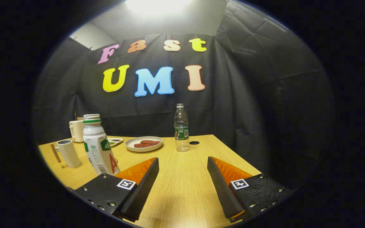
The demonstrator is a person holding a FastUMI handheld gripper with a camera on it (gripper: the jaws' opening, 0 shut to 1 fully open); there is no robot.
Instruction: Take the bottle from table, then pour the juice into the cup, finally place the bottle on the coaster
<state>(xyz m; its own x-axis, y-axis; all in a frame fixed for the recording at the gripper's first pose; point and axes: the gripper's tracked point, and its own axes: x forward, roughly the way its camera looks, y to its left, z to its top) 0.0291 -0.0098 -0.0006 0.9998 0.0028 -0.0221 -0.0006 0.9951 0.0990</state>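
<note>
gripper wide open, empty, above table.

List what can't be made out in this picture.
- Coaster: none identifiable on the table; the small dark disc beside the clear bottle is too small to tell.
- White bottle: its base is hidden behind the left finger of the open tongs.
- Cup: its inside is out of sight from this angle.
- Cream object behind the white bottle: partly covered, unidentifiable.
- Plate: the food is too small to name.
</note>
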